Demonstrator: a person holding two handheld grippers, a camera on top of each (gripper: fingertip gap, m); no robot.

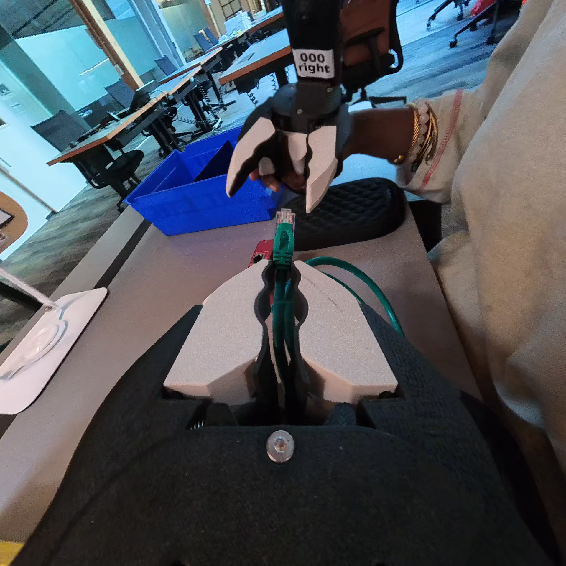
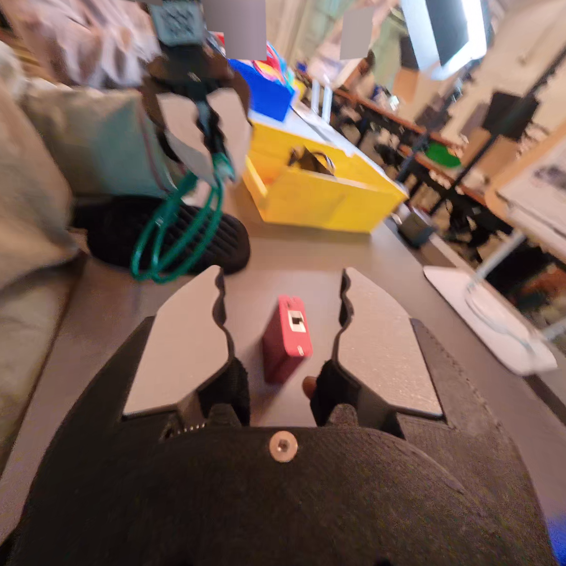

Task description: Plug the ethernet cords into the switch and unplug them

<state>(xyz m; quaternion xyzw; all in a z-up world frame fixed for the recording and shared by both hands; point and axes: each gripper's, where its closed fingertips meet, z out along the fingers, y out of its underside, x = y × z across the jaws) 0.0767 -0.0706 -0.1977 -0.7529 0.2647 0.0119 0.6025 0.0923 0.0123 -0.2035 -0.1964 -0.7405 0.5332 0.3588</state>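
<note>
My left gripper (image 1: pixel 280 268) is shut on a green ethernet cord (image 1: pixel 283 245) just behind its plug, whose clear tip points away above the table. The rest of the cord loops to the right (image 1: pixel 367 281). A small red switch (image 1: pixel 260 252) shows just left of the plug, mostly hidden by my fingers. In the right wrist view the red switch (image 2: pixel 286 333) lies on the grey table between my right gripper's (image 2: pixel 281 275) open, empty jaws, its port facing up. The left gripper (image 2: pixel 211 159) holds the looped green cord (image 2: pixel 177 232) at the upper left. The right gripper (image 1: pixel 269 199) hangs open beyond the plug.
A blue bin (image 1: pixel 202 190) stands at the far left and a black quilted pad (image 1: pixel 346 211) lies behind the switch. A yellow bin (image 2: pixel 312 183) stands beyond the switch. A white stand base (image 1: pixel 46 343) sits on the table edge. A person's sleeve (image 1: pixel 505 214) fills the right. The left gripper's tips are roughly 10 cm from the right gripper's. My left tips are about 12 cm from the red switch (image 2: pixel 286 333), my right tips only 7 cm.
</note>
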